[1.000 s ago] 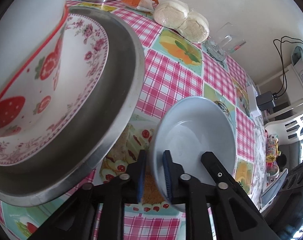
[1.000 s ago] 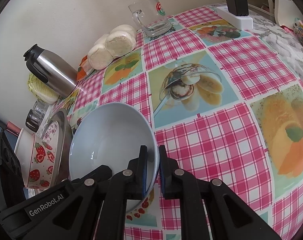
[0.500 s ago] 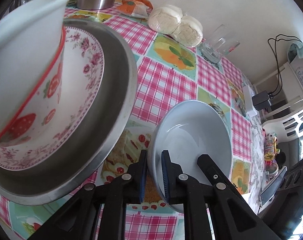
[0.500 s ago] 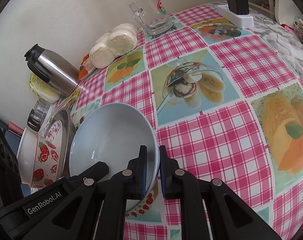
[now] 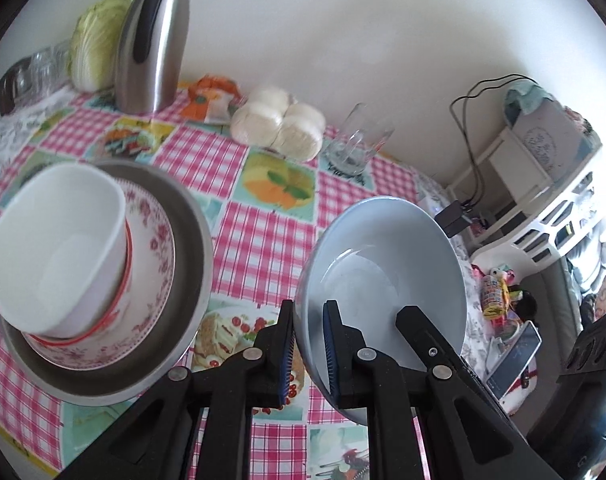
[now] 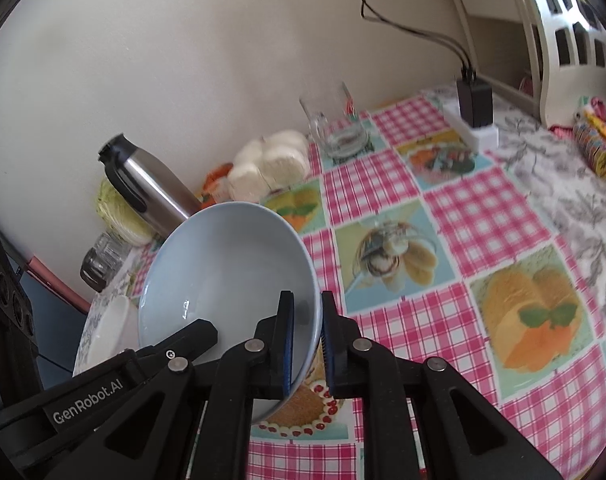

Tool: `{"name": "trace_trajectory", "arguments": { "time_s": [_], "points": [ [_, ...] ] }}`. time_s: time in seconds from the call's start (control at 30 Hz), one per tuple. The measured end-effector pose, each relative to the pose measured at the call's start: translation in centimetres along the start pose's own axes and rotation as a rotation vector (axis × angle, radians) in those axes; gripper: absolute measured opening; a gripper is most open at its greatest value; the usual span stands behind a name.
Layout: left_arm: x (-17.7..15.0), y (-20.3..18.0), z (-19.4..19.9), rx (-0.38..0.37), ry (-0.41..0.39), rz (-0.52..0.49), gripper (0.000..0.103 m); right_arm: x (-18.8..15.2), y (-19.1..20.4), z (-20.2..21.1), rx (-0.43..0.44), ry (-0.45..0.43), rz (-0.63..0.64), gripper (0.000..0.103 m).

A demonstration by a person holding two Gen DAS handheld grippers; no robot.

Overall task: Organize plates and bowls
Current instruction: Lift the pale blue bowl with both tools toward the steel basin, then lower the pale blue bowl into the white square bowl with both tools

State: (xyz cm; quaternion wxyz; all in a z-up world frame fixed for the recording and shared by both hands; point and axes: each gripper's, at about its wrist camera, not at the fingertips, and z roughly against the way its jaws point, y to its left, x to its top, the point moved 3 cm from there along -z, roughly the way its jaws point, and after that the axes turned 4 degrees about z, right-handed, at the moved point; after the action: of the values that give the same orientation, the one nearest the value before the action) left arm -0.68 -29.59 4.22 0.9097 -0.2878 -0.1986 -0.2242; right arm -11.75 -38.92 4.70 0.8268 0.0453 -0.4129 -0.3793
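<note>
**Blue bowl pinched at both rims**

The smooth, glossy pale-blue bowl (image 5: 387, 280) hangs tilted above the checked oilcloth table (image 5: 263, 240). The left gripper (image 5: 307, 354) and right gripper (image 6: 307, 344) each clamp its thin rim (opposite sides). Beside it, a white bowl (image 5: 55, 248) sits on a floral plate (image 5: 155, 248) in a round metal tray (image 5: 191, 232).

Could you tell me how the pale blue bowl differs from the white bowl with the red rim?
The pale blue bowl is plain, held tilted above the table by both grippers' fingers; the white bowl has red trim and rests on a floral plate. The blue one looks wider and shallower. Both are empty.
</note>
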Motion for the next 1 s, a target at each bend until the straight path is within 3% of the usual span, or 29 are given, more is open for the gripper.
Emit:
{"name": "trace_trajectory", "arguments": {
  "time_s": [0.37,1.0],
  "points": [
    [0.7,-0.9,3.0,-0.024,-0.021,-0.064,0.019,0.7,1.4,2.3,-0.008,-0.042,0.010,0.015],
    [3.1,4.3,4.8,-0.020,-0.031,0.002,0.020,-0.6,6.4,-0.3,0.014,-0.005,0.056,0.017]
  ]
}}
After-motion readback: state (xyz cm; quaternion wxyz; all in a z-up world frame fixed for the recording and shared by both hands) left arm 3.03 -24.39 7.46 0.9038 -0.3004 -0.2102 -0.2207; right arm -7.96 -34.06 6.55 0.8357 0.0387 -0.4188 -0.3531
